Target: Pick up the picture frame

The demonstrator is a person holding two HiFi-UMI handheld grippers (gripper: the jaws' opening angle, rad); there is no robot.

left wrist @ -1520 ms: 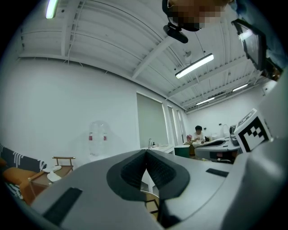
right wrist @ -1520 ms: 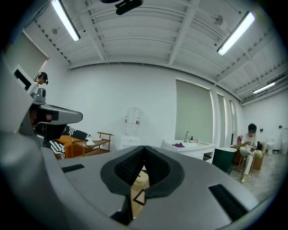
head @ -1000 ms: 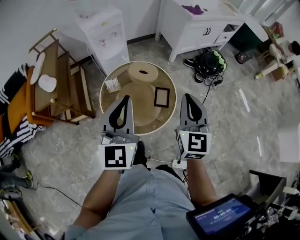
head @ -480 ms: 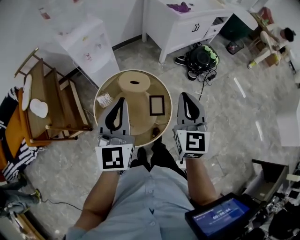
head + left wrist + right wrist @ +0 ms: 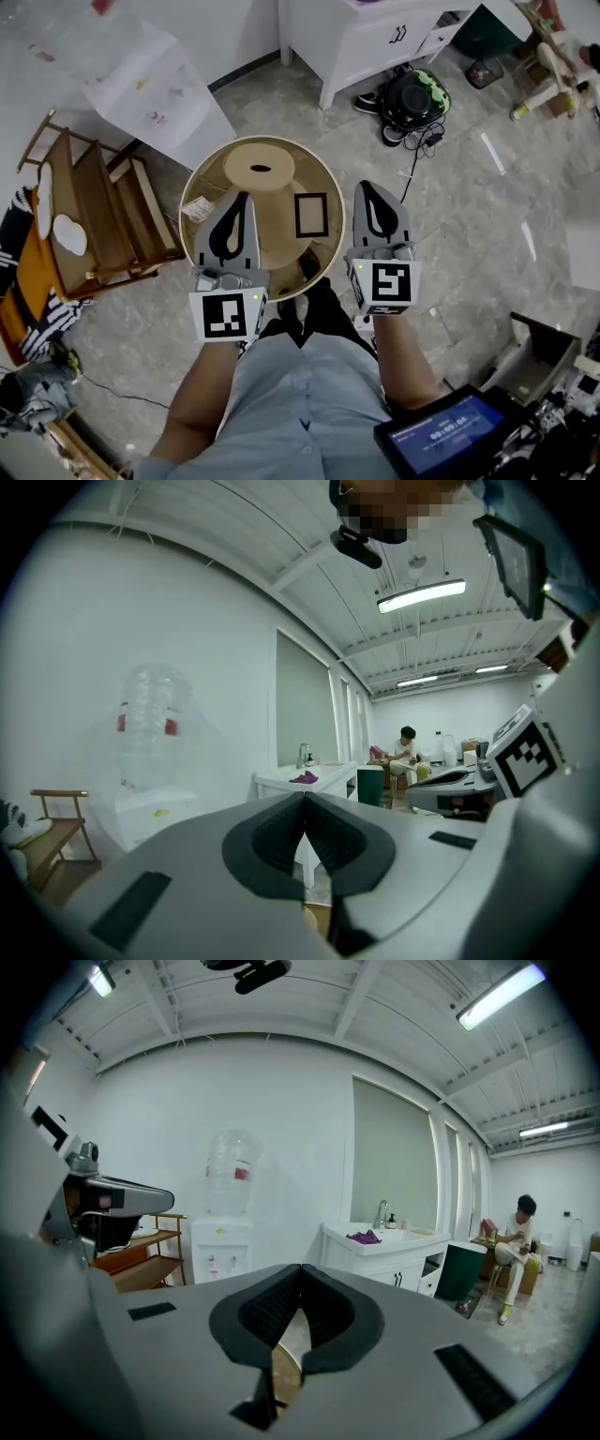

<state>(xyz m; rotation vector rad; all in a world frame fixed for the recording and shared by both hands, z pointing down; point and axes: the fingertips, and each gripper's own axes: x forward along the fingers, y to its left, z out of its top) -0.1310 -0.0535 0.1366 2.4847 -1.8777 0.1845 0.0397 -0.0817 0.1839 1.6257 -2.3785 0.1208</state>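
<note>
The round tabletop [image 5: 281,248] is drawn further beneath the person than a second ago, and its near edge is now reached. The pose of the tongs is unchanged meanwhile. The picture frame [image 5: 310,215] is seen lying flat on the right half of the tabletop. From above it falls between the left tongs [image 5: 241,199] and the right tongs [image 5: 365,187], nearer the right pair. Both tongs are clenched on nothing, the jaws met at their tips in each gripper view. They are held level, aimed at the far wall rather than downward. A small card [image 5: 196,209] is seen by the left edge. The approach is judged done, and the frame is within reach; the tongs are yet to be released, tilted down and lowered onto it
</note>
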